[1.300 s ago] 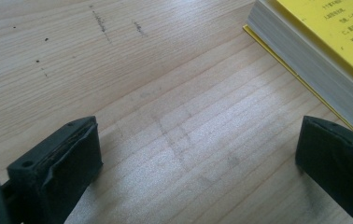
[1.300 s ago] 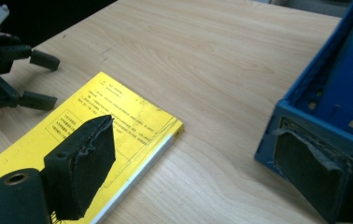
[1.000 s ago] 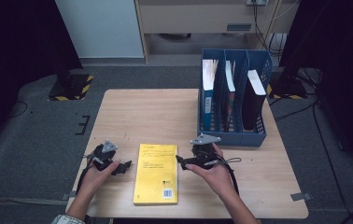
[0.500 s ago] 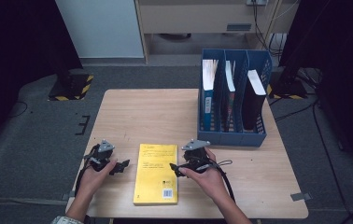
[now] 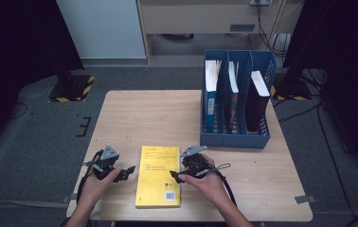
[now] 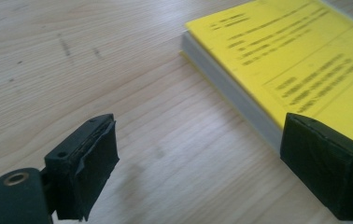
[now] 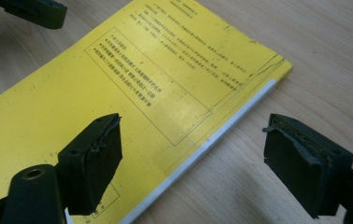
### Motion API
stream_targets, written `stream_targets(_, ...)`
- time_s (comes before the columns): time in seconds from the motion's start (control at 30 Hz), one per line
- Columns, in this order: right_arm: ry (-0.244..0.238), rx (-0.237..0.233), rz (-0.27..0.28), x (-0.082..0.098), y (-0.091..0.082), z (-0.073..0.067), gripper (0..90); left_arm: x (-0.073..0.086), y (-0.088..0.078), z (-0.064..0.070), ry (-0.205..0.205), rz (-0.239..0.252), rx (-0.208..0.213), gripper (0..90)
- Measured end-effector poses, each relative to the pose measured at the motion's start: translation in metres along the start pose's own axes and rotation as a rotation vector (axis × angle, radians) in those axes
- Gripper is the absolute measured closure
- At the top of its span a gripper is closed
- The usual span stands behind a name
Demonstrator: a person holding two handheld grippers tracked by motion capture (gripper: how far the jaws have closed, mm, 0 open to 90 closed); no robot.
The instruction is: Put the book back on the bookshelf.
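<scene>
Two grippers are closing in on the yellow book [image 5: 158,175], which is lying flat at the near middle of the table [image 5: 139,118]; the step looks like lining up a grasp, and next each needs an edge between its pads. The left gripper [image 5: 129,170] is hovering just beside the book's left edge, the right gripper [image 5: 174,176] straddling its right edge, both hands held low, jaws apart though just narrowing, gripping nothing.

Overhead light is brightening the tabletop [image 5: 167,118] while the floor around it is fading into darkness; print on the yellow book [image 6: 296,60] is blurring; soft shadows are pooling beneath each claw.
</scene>
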State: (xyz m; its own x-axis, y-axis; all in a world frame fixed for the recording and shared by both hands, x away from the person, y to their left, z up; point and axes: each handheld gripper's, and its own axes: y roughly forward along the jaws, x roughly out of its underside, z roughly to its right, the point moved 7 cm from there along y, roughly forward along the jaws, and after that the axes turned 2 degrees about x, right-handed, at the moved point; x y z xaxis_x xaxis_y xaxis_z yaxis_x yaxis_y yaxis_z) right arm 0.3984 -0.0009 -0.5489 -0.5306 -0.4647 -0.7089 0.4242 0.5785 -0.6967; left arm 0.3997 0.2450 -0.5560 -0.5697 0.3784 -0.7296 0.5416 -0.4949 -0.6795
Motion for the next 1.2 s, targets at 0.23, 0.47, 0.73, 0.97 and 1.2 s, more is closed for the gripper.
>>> stream_targets(0.23,-0.012,-0.016,-0.051,0.009,0.012,-0.008,18.8,-0.009,0.006,0.019,0.001,0.002,0.097,14.1)
stream_targets(0.47,0.03,-0.065,-0.07,0.011,0.016,-0.011,18.2,-0.006,0.014,0.028,0.012,-0.049,0.146,15.5)
stream_targets(0.73,0.033,-0.076,-0.094,0.017,0.021,-0.012,17.2,-0.007,0.023,0.032,0.006,-0.087,0.191,18.8)
stream_targets(0.97,0.035,-0.086,-0.095,0.017,0.022,-0.014,15.6,-0.004,0.03,0.033,-0.022,-0.136,0.242,19.2)
stream_targets(1.2,0.033,-0.081,-0.086,0.018,0.022,-0.014,15.5,-0.009,0.035,0.037,-0.015,-0.172,0.264,20.8)
